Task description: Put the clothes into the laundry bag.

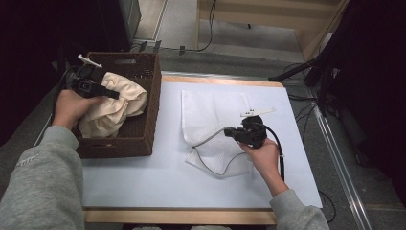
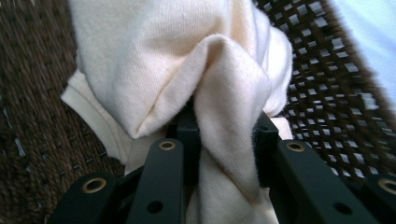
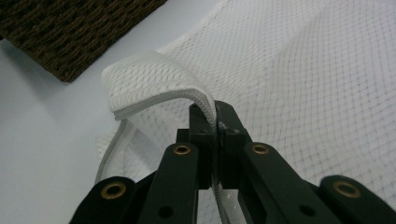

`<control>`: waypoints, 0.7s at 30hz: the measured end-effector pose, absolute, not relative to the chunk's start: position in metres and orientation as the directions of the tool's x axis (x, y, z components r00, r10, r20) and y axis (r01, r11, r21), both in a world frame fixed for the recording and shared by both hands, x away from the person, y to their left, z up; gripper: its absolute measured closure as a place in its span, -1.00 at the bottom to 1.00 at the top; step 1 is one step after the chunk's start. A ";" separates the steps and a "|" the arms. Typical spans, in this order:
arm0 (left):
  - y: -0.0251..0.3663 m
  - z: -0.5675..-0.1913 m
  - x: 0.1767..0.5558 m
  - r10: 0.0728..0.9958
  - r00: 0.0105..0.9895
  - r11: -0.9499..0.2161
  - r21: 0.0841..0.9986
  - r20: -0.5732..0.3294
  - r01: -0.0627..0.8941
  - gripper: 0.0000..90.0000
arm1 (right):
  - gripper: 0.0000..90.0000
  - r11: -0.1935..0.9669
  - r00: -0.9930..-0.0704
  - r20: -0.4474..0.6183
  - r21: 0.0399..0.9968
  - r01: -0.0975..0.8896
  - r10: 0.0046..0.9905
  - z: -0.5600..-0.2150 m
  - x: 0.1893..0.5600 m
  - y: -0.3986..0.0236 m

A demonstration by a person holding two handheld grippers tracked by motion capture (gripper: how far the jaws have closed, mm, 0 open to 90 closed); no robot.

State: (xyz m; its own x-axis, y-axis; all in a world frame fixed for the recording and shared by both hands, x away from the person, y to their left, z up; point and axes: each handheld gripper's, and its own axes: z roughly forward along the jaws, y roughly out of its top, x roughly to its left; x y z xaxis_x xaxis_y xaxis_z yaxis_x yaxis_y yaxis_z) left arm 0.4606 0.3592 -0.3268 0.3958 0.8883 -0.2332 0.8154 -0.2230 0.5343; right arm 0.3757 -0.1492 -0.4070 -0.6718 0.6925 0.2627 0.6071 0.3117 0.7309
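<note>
Sleeves of grey fleece come in from the bottom of the high view, one forearm at each side. Nearest on the right, the right gripper (image 1: 229,132) lies low over the white table (image 1: 143,177), its jaws pressed almost together on the thick hem of a white mesh laundry bag (image 1: 215,115). In the right gripper view the pinched edge (image 3: 154,77) arches up out of the jaws in a stiff curl, and a thin white band trails down from it to the table — the rest of the mesh spreads flat beyond. The bag lies near the middle of the table, just right of the basket but not touching it.

Farther off on the left, the left gripper (image 1: 115,95) is held over a dark brown wicker basket (image 1: 143,129) that stands at the table's left edge. Its jaws stand part-way apart and are clamped on a bunched fold of a cream-coloured cloth (image 1: 112,110) — a soft knit garment, by its stitched hem in the left gripper view. There the fold (image 2: 229,116) is squeezed between the two pads and rises in a peak above them, while the remainder of the cloth sags into the basket, whose woven wall shows behind.

No writing or label can be read on any of these things.
</note>
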 end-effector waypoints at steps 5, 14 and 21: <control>0.358 -0.309 0.449 0.868 0.446 -0.257 0.571 -0.218 0.779 0.61 | 0.95 0.311 -0.670 0.265 0.728 0.610 0.694 -0.407 0.376 -0.150; 0.353 -0.268 0.438 0.820 0.536 -0.336 0.590 -0.202 0.735 0.61 | 0.95 0.303 -0.666 0.274 0.728 0.615 0.694 -0.406 0.378 -0.149; 0.348 -0.237 0.423 0.761 0.610 -0.372 0.621 -0.221 0.690 0.62 | 0.95 0.300 -0.669 0.277 0.731 0.612 0.689 -0.404 0.380 -0.149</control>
State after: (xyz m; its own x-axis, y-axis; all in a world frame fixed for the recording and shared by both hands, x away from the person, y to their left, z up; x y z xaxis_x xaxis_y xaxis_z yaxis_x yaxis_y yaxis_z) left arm 0.4231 0.3481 -0.2371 0.6096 0.7612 -0.2211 0.6901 -0.3724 0.6206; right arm 0.3801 -0.1491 -0.4035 -0.6691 0.6895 0.2774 0.6125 0.3001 0.7313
